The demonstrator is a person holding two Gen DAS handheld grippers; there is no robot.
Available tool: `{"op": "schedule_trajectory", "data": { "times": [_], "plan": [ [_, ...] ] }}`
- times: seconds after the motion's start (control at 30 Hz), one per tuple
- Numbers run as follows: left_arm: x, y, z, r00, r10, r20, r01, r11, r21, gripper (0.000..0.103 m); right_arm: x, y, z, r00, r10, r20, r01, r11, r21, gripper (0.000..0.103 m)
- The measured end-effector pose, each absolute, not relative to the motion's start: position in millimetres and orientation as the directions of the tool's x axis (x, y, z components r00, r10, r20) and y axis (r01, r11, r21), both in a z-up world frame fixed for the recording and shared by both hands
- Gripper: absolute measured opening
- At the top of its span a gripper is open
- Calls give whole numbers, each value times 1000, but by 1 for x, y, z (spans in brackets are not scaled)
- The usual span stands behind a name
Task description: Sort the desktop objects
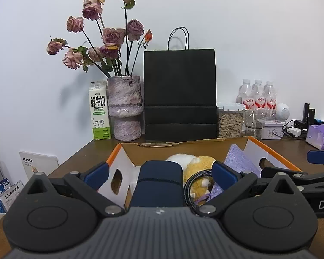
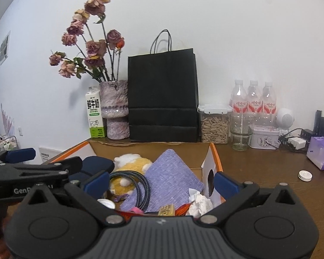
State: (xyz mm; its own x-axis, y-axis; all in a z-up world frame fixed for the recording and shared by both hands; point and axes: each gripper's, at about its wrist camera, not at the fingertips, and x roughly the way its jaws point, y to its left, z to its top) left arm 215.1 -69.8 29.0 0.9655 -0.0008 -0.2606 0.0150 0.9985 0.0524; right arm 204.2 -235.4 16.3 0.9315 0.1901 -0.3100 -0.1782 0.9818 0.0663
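An open cardboard box [image 1: 272,151] [image 2: 216,151] with orange-edged flaps sits on the brown desk. In it lie a yellow and white plush toy [image 1: 199,164] [image 2: 131,164], a purple woven cloth [image 1: 239,161] [image 2: 170,179], a coiled black cable [image 1: 190,185] [image 2: 140,185], crumpled white paper [image 2: 199,205] and a dark blue case [image 1: 159,181] [image 2: 96,164]. My left gripper [image 1: 161,173] is open above the box; the dark blue case lies between its fingers, not pinched. My right gripper [image 2: 159,182] is open over the box's right half, empty.
Along the back wall stand a milk carton [image 1: 99,112], a vase of dried roses [image 1: 125,108], a black paper bag [image 1: 179,95], a jar of seeds [image 2: 215,125], a glass [image 2: 240,129], water bottles [image 2: 252,99] and a tin [image 2: 263,138]. A white round lid [image 2: 305,175] and purple tissue pack [image 2: 321,153] lie at right.
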Motion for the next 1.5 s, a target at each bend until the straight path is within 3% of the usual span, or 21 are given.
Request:
{"op": "schedule_trajectory", "data": {
  "times": [0.27, 0.9, 1.5],
  "plan": [
    [166, -56, 37, 968, -15, -249, 33, 997, 68, 103, 159, -224, 27, 924, 222, -313, -214, 975, 60, 103],
    [58, -41, 32, 934, -49, -355, 65, 997, 31, 103, 35, -209, 28, 902, 184, -390, -178, 983, 50, 103],
    [12, -34, 22, 917, -5, -399, 32, 998, 60, 103, -19, -200, 14, 888, 180, -423, -174, 983, 54, 103]
  ]
}}
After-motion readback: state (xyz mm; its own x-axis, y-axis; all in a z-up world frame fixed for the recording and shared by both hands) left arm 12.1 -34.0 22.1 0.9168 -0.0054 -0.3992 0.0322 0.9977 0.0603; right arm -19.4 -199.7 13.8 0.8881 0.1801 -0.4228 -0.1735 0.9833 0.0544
